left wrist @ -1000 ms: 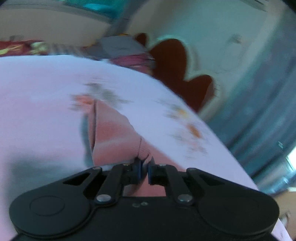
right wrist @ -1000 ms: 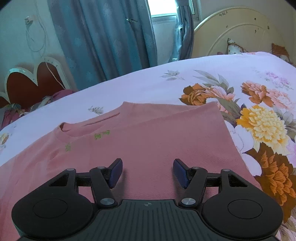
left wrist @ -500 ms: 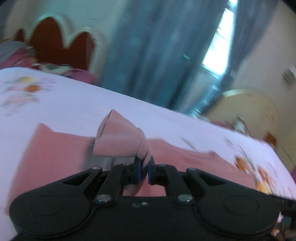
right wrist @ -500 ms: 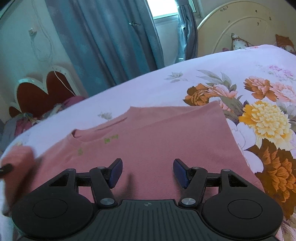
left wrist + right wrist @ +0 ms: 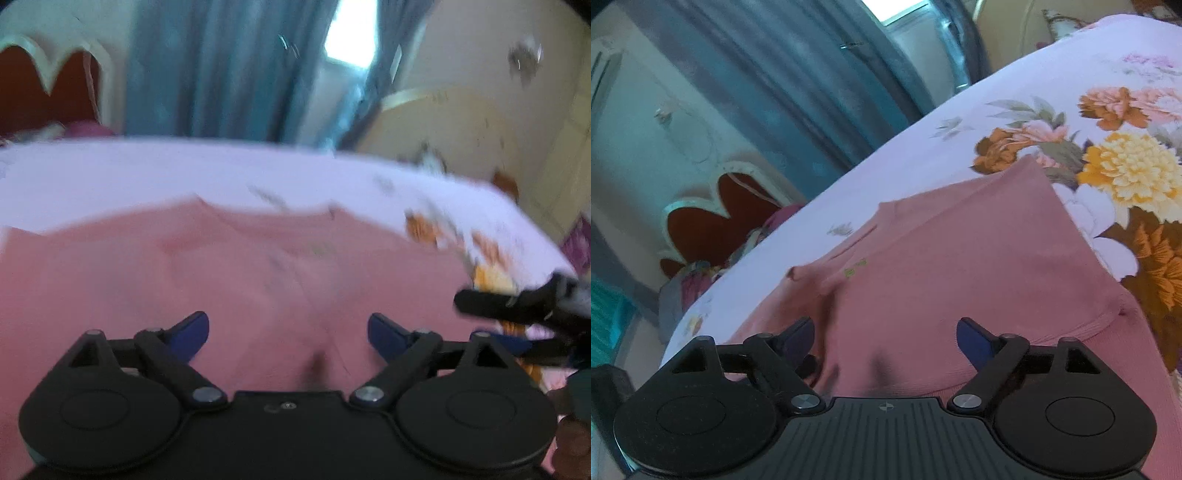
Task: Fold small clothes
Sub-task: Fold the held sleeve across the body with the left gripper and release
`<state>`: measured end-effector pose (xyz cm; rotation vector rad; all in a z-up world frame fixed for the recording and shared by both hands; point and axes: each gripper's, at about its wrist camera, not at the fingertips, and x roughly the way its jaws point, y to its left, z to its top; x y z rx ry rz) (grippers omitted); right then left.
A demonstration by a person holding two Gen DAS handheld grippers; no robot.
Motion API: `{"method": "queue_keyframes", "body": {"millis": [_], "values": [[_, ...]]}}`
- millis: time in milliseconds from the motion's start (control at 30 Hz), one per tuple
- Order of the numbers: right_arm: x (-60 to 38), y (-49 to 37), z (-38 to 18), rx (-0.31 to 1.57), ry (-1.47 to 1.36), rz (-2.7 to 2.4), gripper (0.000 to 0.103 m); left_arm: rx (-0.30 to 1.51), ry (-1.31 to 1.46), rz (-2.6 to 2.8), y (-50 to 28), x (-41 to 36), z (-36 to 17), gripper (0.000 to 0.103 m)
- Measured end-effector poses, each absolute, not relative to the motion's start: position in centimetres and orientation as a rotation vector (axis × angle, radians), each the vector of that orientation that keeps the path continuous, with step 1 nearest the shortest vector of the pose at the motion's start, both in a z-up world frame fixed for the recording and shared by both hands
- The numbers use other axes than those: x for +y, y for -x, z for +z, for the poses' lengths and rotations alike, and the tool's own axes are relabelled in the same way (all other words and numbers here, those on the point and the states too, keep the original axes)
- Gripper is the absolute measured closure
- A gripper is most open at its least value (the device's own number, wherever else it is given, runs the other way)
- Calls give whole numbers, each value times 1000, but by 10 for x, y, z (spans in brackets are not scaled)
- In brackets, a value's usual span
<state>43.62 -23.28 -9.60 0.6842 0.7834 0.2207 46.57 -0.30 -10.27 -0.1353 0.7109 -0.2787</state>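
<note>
A pink shirt [image 5: 945, 273] lies flat on the flowered bedspread [image 5: 1052, 92], and above it the left gripper [image 5: 288, 332] and right gripper [image 5: 884, 339] are both opening wide, pinching nothing.

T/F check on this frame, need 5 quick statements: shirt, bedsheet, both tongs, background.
1. The pink shirt lies on a floral bedsheet. True.
2. The left tongs are clamped on a bunched sleeve. False: their jaws are opening, with nothing pinched; the shirt lies below them.
3. The right tongs grip the shirt's collar. False: their jaws are opening, empty, above the shirt body.
4. Blue curtains hang behind the bed. True.
5. The shirt is green. False: it is pink.
</note>
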Motion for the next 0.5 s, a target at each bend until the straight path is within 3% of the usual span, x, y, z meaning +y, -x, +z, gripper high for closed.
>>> {"method": "queue_keyframes", "body": {"millis": [133,200,267,433,500], "values": [[-217,-439,-102,805,-709,284,20,695,167,-188,-433,54,-92,30],[-207,-445,-109,840,-718,309,32,703,176,-101,-416,87,-95,39],[-200,-453,-117,867,-742,328,38,730,176,-12,-404,120,-106,50],[-187,-473,-136,922,-788,312,41,832,195,58,-414,156,-137,52],[-181,-482,-139,930,-784,301,57,838,184,48,-425,157,-144,52]]}}
